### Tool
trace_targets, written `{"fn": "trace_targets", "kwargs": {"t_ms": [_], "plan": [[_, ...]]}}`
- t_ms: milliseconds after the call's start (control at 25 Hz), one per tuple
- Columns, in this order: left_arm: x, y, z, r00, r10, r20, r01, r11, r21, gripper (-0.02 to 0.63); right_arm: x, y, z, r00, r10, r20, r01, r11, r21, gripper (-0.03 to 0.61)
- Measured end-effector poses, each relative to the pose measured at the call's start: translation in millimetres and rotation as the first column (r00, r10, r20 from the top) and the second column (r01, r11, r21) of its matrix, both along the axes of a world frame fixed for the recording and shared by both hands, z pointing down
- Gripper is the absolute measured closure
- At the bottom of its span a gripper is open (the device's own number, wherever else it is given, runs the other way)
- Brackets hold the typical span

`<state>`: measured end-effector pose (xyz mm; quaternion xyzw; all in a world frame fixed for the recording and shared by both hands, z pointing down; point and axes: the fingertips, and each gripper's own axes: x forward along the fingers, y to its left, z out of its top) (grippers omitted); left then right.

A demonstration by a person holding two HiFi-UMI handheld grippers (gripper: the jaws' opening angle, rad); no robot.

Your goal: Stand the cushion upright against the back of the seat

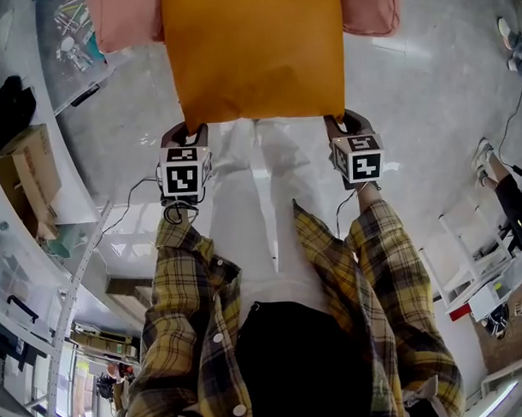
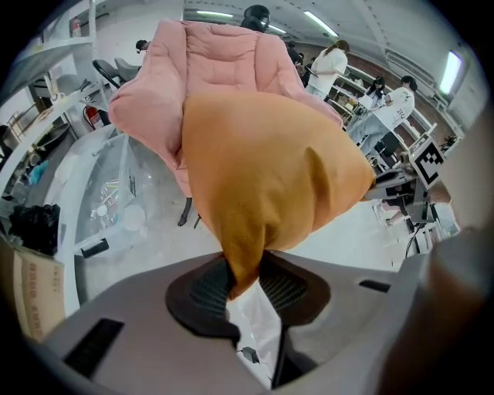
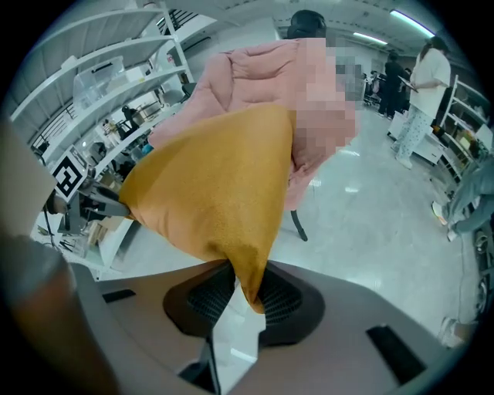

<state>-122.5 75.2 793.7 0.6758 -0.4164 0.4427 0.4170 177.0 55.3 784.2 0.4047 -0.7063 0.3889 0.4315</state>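
An orange cushion (image 1: 254, 54) lies flat on the seat of a pink padded chair (image 1: 124, 18), its near edge toward me. My left gripper (image 1: 186, 129) is shut on the cushion's near left corner (image 2: 245, 266), the dark ribbed pads pinching the fabric. At the near right corner (image 3: 248, 281) my right gripper (image 1: 343, 122) is shut on the cushion (image 3: 212, 185) in the same way. In the left gripper view the pink chair's backrest (image 2: 220, 58) rises behind the cushion (image 2: 266, 173). The chair (image 3: 255, 73) also stands behind it in the right gripper view.
White shelving with boxes and clutter (image 1: 25, 182) runs along the left. A white stool-like frame (image 1: 481, 264) stands at the right on the glossy floor. Several people (image 2: 332, 62) stand in the background beyond the chair. A person's feet (image 1: 484, 160) show at the right.
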Motion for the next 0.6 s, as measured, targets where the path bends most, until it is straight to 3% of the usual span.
{"fn": "trace_targets", "kwargs": {"t_ms": [160, 600], "plan": [[2, -5, -16, 1.000, -0.022, -0.004, 0.023, 1.000, 0.015, 0.531, -3, -7, -15, 1.000, 0.024, 0.013, -0.024, 0.999, 0.035, 0.520], [7, -29, -97, 0.999, -0.020, -0.027, 0.022, 0.996, 0.081, 0.574, -6, -29, -97, 0.994, 0.073, 0.080, -0.082, 0.990, 0.116, 0.543]]}}
